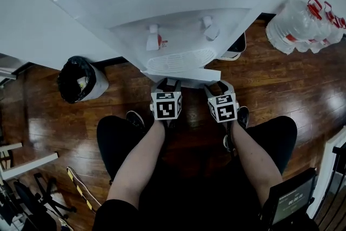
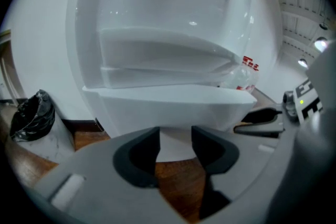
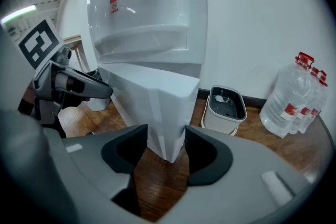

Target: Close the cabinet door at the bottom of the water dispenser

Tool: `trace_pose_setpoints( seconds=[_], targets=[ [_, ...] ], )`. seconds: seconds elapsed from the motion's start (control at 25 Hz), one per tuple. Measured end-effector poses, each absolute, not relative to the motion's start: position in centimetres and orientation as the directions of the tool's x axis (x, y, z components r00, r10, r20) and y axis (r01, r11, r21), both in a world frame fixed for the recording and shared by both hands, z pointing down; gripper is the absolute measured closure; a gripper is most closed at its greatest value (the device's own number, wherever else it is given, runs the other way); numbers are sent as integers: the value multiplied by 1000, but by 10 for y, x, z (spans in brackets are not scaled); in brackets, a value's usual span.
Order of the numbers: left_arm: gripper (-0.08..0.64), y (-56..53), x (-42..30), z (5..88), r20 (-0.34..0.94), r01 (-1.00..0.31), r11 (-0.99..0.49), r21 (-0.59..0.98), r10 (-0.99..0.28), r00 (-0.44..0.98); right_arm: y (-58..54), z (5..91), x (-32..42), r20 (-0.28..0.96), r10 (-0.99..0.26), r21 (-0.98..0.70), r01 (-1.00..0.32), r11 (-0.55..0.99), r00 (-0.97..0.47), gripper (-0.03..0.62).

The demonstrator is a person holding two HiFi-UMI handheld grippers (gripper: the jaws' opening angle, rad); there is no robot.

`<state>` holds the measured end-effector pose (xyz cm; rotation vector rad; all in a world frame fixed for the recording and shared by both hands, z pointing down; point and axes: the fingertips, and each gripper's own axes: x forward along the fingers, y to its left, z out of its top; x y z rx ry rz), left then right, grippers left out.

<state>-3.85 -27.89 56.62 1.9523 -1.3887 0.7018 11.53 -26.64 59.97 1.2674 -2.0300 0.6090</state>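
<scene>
The white water dispenser (image 1: pixel 173 2) stands right ahead, its two taps facing me. At its foot the white cabinet door (image 1: pixel 181 75) shows as a flat slab; I cannot tell whether it sits flush. My left gripper (image 1: pixel 166 85) hovers just in front of the door's left part, jaws open and empty, with the white cabinet front (image 2: pixel 173 105) beyond the left gripper (image 2: pixel 176 136). My right gripper (image 1: pixel 219 89) is close to the door's right end. In its own view the right gripper (image 3: pixel 165 136) is open, the cabinet corner (image 3: pixel 165 113) showing between its jaws without being pressed.
A bin with a black liner (image 1: pixel 81 81) stands on the wood floor left of the dispenser. Large water bottles (image 1: pixel 303 24) lie at the right, and a small white container (image 3: pixel 226 107) sits by the wall. The person's legs and shoes fill the floor behind the grippers.
</scene>
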Motion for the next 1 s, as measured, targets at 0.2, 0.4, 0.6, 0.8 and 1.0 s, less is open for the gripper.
trace_pose_setpoints(
  seconds=[0.2,0.4,0.6,0.8,1.0],
  targets=[
    [351,-270,-41,583,769,-953,-235,194,-566,296,-281,601,118,741,-607,-34,-920,391,-286,370],
    [351,-281,-38,581,756,-955,-225,194,-586,292,-293,600,119,745,-607,-11,-914,406,-278,368],
    [354,-291,-40,582,734,-967,-205,152,-632,249,-298,599,119,742,-602,-11,-903,429,-295,368],
    [354,-291,-39,581,747,-974,-152,166,-625,225,-299,599,119,744,-597,-7,-896,443,-301,368],
    [354,-292,-41,585,750,-979,-135,155,-628,206,-299,598,119,745,-593,-4,-891,454,-306,368]
  ],
)
